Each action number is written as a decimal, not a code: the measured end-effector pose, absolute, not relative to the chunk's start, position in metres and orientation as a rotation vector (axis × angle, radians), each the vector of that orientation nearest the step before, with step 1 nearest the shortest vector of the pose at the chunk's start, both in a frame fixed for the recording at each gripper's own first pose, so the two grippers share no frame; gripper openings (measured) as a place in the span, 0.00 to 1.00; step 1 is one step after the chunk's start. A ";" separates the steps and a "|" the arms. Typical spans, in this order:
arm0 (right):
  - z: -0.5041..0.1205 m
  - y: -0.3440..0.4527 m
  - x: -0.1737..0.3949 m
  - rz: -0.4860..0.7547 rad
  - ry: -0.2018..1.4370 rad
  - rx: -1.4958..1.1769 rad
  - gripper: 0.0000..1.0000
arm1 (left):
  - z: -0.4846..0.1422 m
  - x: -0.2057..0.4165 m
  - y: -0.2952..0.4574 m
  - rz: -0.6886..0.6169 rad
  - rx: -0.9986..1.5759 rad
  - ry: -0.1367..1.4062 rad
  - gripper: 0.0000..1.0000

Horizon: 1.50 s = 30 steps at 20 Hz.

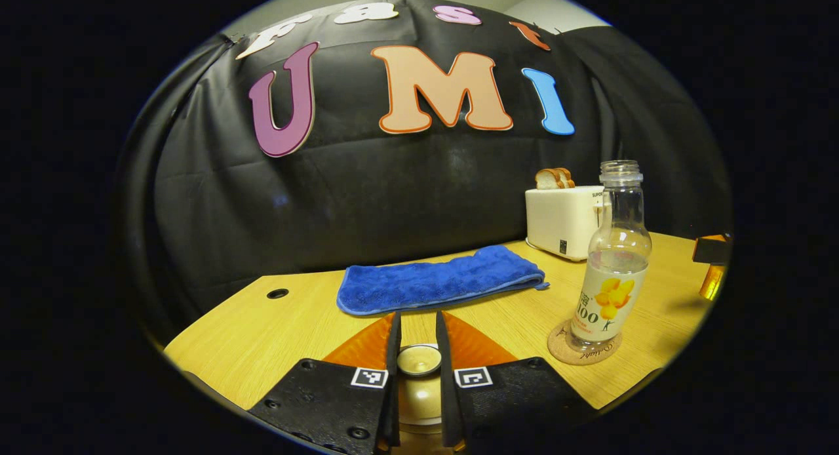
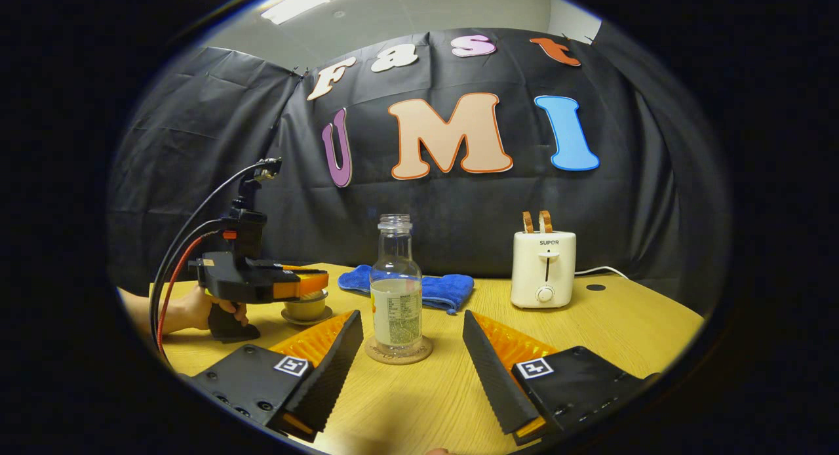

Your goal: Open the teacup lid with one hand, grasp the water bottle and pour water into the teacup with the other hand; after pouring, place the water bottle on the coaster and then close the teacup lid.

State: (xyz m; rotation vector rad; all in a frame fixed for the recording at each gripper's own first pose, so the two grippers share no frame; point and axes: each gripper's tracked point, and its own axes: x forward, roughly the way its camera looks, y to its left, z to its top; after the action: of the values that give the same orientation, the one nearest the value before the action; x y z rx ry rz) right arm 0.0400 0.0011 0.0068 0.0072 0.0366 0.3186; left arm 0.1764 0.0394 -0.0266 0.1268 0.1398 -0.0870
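On the pale wooden bench (image 2: pixel 590 324), the clear plastic water bottle (image 2: pixel 396 291), uncapped and partly filled, stands upright on a round cork coaster (image 2: pixel 398 353). The right tongs (image 2: pixel 411 350) hang wide open just before it, touching nothing. Farther left, the left tongs (image 1: pixel 418 360) are closed on the round knob of the beige teacup lid (image 1: pixel 419 359), which sits over the beige teacup (image 2: pixel 305 307) on its saucer. A folded blue towel (image 1: pixel 436 279) and a white toaster (image 2: pixel 543 269) lie behind.

The left gripper view sits low and close over the teacup (image 1: pixel 419 370), facing the back wall; the right gripper view looks from farther back, seemingly higher. Both share the water bottle (image 2: pixel 396 286), toaster (image 2: pixel 543 268) and worktop (image 2: pixel 609 317).
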 end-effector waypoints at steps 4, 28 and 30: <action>0.008 -0.002 0.037 0.315 0.036 0.007 0.98 | -0.030 0.177 0.041 -0.079 0.141 0.160 0.24; 0.007 -0.008 0.037 0.293 0.036 0.005 0.98 | -0.010 0.156 0.061 0.006 0.056 0.043 0.97; 0.007 -0.011 0.038 0.277 0.035 0.005 0.98 | -0.007 0.147 0.064 0.030 0.081 0.026 0.96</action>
State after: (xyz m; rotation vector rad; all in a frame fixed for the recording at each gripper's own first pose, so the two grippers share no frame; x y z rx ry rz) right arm 0.0377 -0.0108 0.0071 0.0045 0.0349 0.2771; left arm 0.1471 0.0637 -0.0066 0.0815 0.0261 0.0295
